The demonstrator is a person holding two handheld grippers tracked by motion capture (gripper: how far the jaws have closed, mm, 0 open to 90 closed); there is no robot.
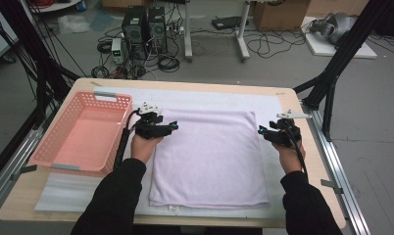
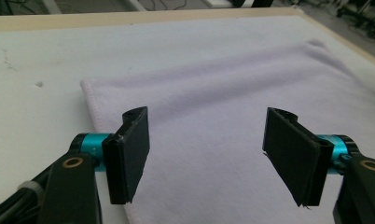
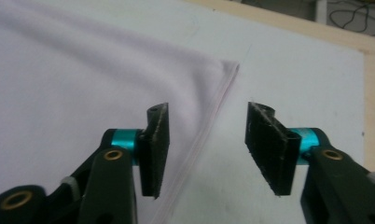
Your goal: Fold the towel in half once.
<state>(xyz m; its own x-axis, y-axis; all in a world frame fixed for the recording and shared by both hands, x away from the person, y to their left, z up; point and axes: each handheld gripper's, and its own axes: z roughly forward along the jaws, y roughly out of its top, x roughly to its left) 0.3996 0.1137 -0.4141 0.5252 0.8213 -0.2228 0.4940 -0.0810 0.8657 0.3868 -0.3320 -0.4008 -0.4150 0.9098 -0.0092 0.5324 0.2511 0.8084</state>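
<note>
Left gripper (image 1: 173,128) sits at the far left corner of the folded lilac towel (image 1: 209,156), jaws spread wide and nothing between them, and in its own view (image 2: 206,156) the pads hang over the towel (image 2: 232,116) just inside its left hem. The towel itself lies flat and square in the middle of the white mat (image 1: 209,98), with the pink basket (image 1: 82,134) just off its left side, standing apart from it on the wooden table (image 1: 303,147). Over to the right of the towel: the right gripper (image 1: 260,131) is at the far right corner, jaws parted about halfway and gripping nothing. In its own view (image 3: 206,149) the towel's (image 3: 83,93) stitched edge runs up between the two pads, one pad above cloth, the other above bare mat (image 3: 293,70).
</note>
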